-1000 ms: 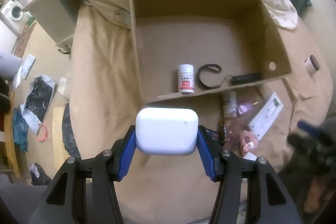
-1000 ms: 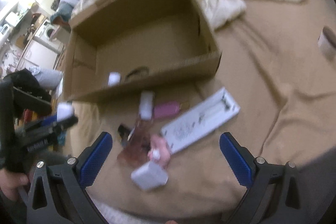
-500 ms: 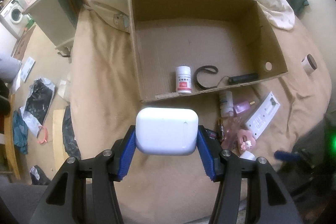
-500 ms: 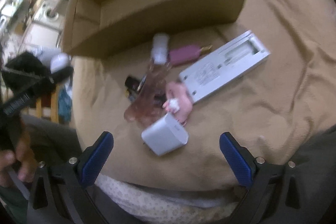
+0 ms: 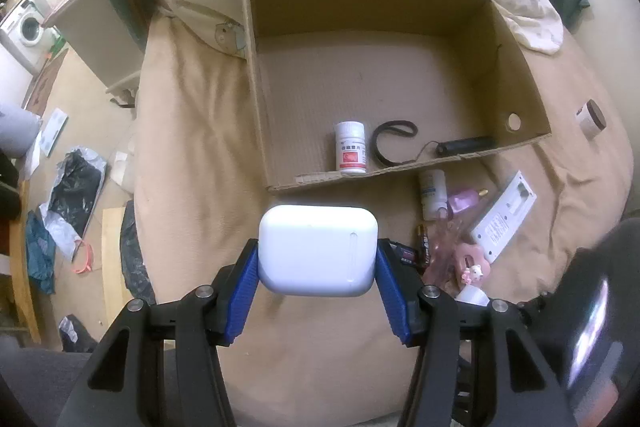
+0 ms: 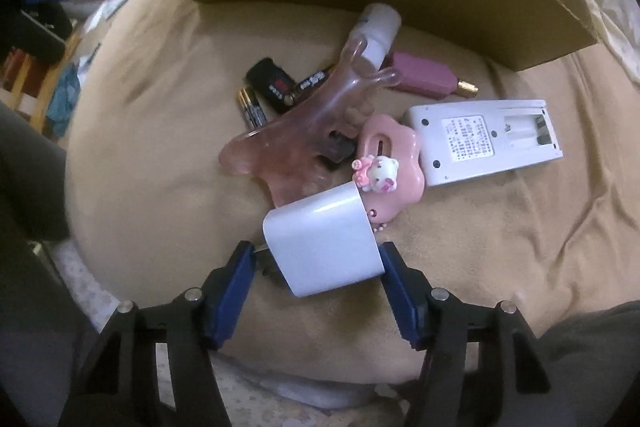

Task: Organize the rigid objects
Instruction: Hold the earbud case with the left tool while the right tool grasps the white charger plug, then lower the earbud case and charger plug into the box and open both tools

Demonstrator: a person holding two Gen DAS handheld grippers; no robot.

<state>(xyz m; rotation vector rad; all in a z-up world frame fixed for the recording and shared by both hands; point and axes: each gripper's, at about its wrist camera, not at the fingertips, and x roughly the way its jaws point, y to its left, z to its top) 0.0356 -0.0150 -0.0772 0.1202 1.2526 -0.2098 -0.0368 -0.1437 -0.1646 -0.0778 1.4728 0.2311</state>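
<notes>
Right gripper (image 6: 318,263) has descended, jaws just closing around the charger (image 6: 322,241), right pad touching, long axis across them; left gripper (image 5: 318,267) clamps the earbud case (image 5: 318,250).

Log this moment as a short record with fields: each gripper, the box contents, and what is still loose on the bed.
left gripper: shut on the white earbud case, held in front of the cardboard box
right gripper: jaws have just been closing around the white charger block; right pad at its edge, left pad still apart
box contents: pill bottle, black strap, black cylinder
loose on bed: white remote, pink charm, pink scraper, batteries, small white bottle
</notes>
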